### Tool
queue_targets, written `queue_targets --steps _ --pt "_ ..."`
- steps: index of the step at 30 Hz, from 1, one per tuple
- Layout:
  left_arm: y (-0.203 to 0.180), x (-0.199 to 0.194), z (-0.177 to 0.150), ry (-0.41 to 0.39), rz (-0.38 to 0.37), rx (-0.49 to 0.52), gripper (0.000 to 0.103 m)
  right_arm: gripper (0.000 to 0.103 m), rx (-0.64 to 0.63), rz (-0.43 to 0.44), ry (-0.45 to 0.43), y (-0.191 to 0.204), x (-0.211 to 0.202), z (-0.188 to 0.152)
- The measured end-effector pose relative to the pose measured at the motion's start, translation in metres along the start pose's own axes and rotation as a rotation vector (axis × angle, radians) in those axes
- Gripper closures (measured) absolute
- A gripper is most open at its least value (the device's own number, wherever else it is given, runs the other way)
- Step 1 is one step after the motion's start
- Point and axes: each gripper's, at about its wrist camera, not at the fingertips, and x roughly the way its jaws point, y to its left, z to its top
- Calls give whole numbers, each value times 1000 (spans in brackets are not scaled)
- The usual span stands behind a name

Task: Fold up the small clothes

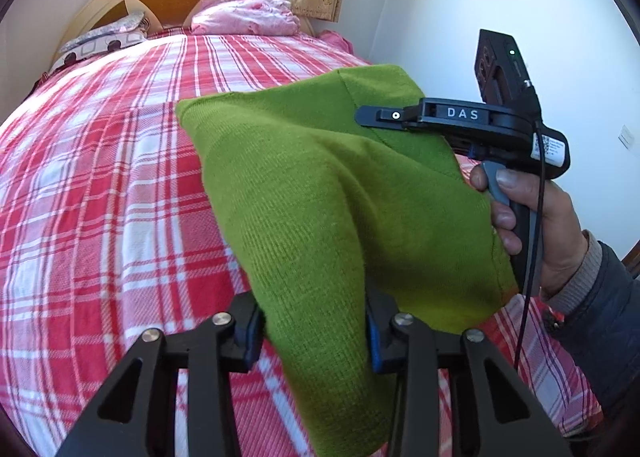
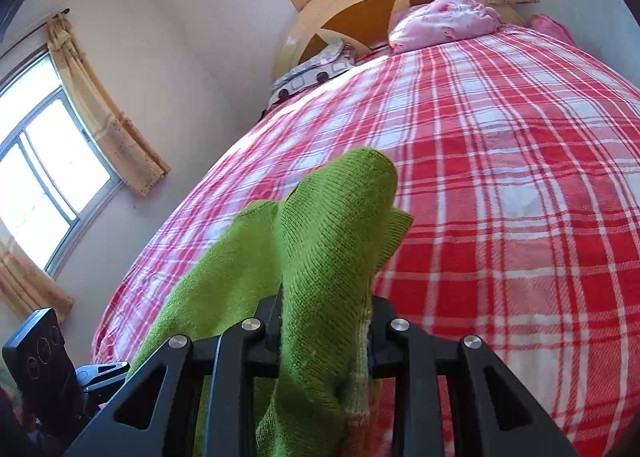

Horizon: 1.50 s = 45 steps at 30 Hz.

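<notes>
- Both claws are clamped on the green knit garment: left gripper pinches a thick bunch, right gripper a narrower fold, probably so it hangs clear for folding.
- Garment's lifted off the plaid bedspread, stretched between them near the bed's foot edge.
- Way back at the headboard edge sits a pink pillow, well out of the way.

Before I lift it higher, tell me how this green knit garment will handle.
Probably floppy: the green knit garment sags in soft folds between the left tool and the right tool. Likely light, since thin bunched pinches carry it. The ribbed knit looks grippy rather than slippery, though it may stretch.
</notes>
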Motion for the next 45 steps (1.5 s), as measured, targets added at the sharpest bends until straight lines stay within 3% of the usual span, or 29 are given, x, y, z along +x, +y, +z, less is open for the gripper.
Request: queue_targets --steps 20,45 --pt "44 -96 -57 -59 133 -60 63 75 -73 185 70 121 37 -33" --pt "119 -161 -120 -74 297 -178 63 75 -156 325 215 251 129 -65"
